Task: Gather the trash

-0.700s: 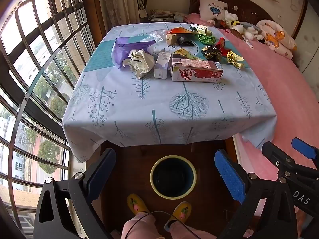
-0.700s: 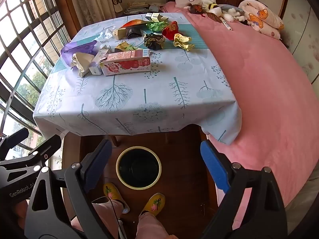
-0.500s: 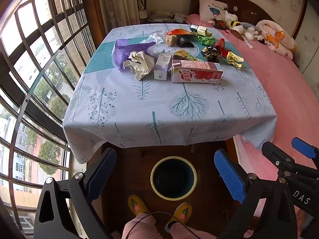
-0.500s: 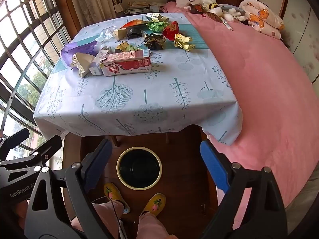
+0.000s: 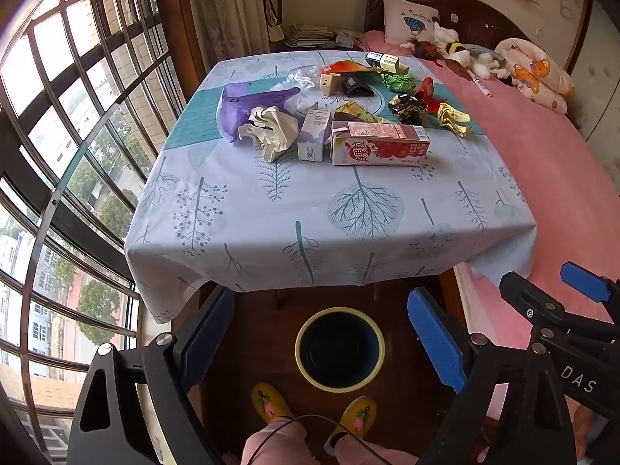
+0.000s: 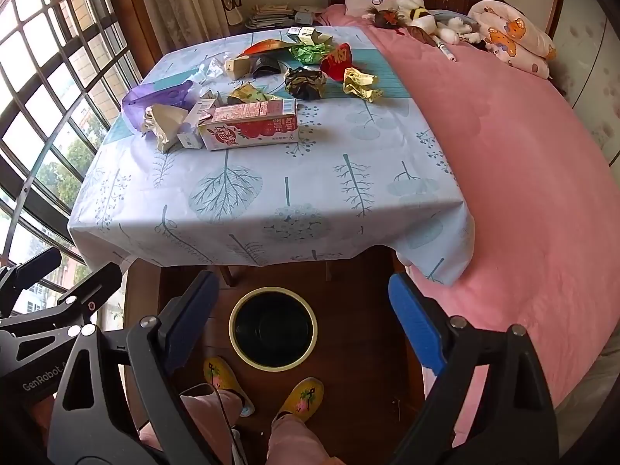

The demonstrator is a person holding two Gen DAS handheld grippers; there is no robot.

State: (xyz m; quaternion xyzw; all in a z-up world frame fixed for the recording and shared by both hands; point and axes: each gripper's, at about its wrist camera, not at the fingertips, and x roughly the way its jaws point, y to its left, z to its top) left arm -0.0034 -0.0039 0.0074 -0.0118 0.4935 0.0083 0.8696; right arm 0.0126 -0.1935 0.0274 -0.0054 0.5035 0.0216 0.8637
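Above the bin (image 5: pixel 340 348), both tools unmoved, jaws wide, trash untouched

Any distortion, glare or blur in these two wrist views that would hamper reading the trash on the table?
Left wrist view: strong fisheye bending of the window bars, bright daylight there, no blur; the juice carton reads sharply. Right wrist view: same curvature, panes washed out, the carton crisp, the bin interior dark under the table.
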